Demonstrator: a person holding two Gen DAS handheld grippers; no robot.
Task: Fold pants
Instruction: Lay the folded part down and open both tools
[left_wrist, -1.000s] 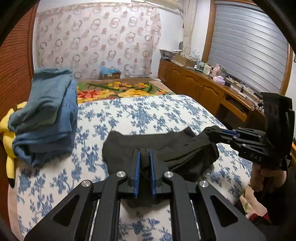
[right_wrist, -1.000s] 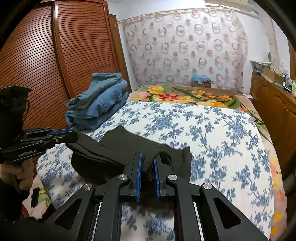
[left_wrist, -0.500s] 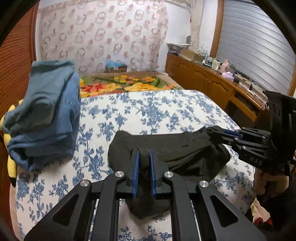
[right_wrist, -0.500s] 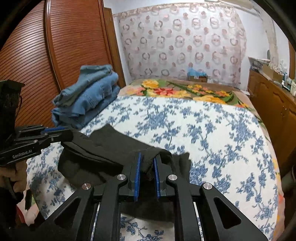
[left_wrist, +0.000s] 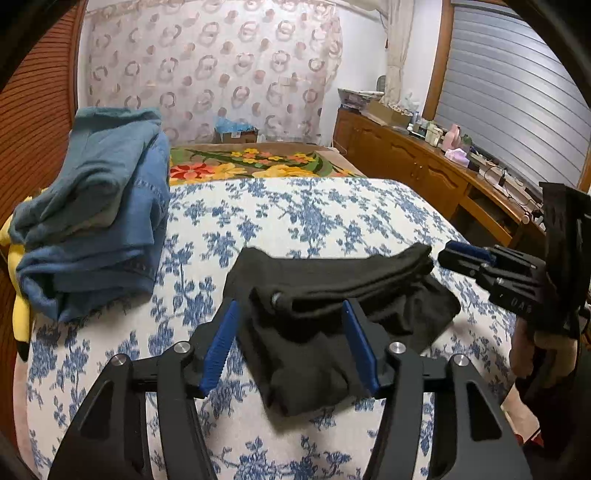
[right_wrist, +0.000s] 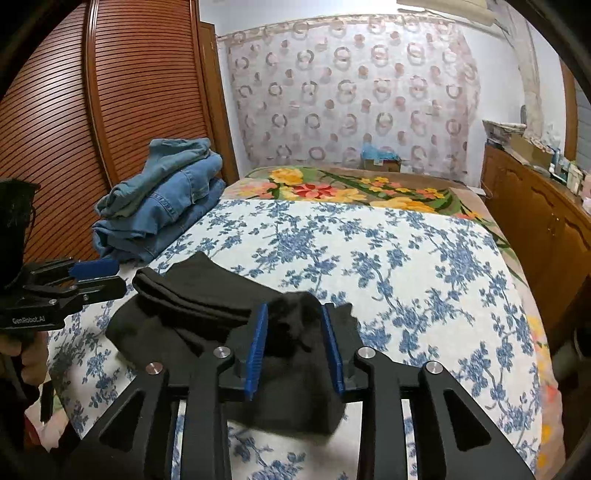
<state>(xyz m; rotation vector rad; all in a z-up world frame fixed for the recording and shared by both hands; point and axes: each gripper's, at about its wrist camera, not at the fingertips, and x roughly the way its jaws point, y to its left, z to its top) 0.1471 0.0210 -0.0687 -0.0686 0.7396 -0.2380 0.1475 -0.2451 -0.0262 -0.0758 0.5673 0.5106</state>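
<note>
The black pants lie folded in a bundle on the blue-flowered bedspread, near the bed's front edge. My left gripper is open, its blue pads on either side of the bundle's left end. My right gripper is open too, with the bundle's right end bunched loosely between its pads. Each gripper shows from the side in the other's view: the right one beside the pants' right end, the left one beside their left end.
A pile of folded blue jeans sits at the bed's left side by the slatted wooden wardrobe. A yellow soft toy pokes out under it. A cluttered wooden sideboard runs along the right. A flowered blanket covers the far end.
Both grippers were shut on the black pants and have opened. The pants have dropped onto the bedspread and lie slack between the pads.
</note>
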